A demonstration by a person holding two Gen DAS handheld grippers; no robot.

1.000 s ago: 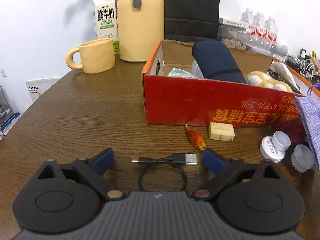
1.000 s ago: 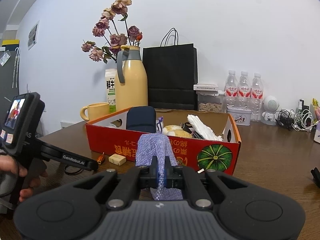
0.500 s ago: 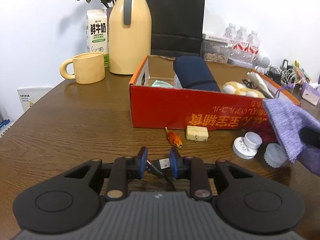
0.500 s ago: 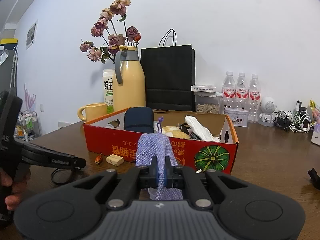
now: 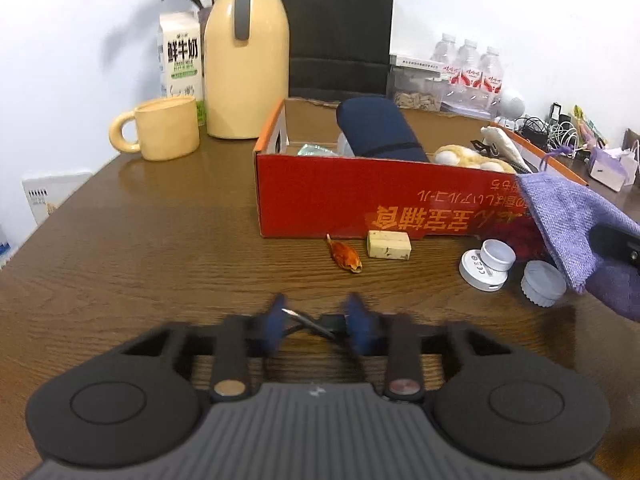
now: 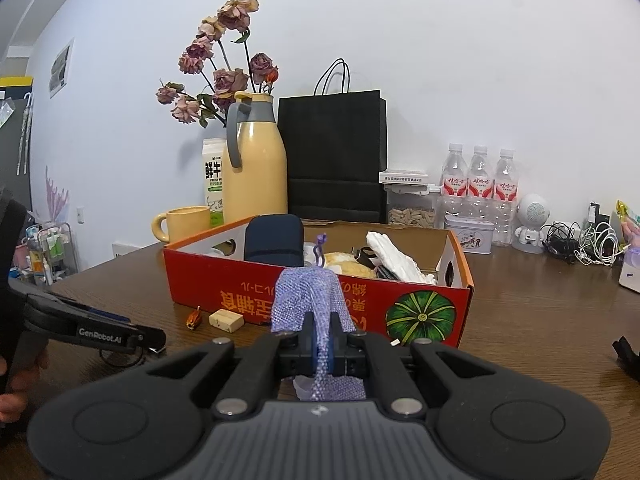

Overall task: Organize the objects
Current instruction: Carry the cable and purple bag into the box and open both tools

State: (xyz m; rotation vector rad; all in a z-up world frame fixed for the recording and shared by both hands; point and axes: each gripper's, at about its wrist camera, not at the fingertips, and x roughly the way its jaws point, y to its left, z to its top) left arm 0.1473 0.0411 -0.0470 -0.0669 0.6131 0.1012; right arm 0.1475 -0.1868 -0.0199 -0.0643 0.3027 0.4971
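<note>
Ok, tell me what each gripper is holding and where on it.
Left gripper: jaws just closed on the black USB cable near its plug end. Right gripper: purple mesh pouch, pinched mid-fabric.

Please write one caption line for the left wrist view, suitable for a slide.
Left gripper, jaws just closing on a black USB cable on the wooden table, before the red box.

Both grippers are black ribbed plastic with round discs, blue-padded fingers and "GenRobot.AI" lettering.
</note>
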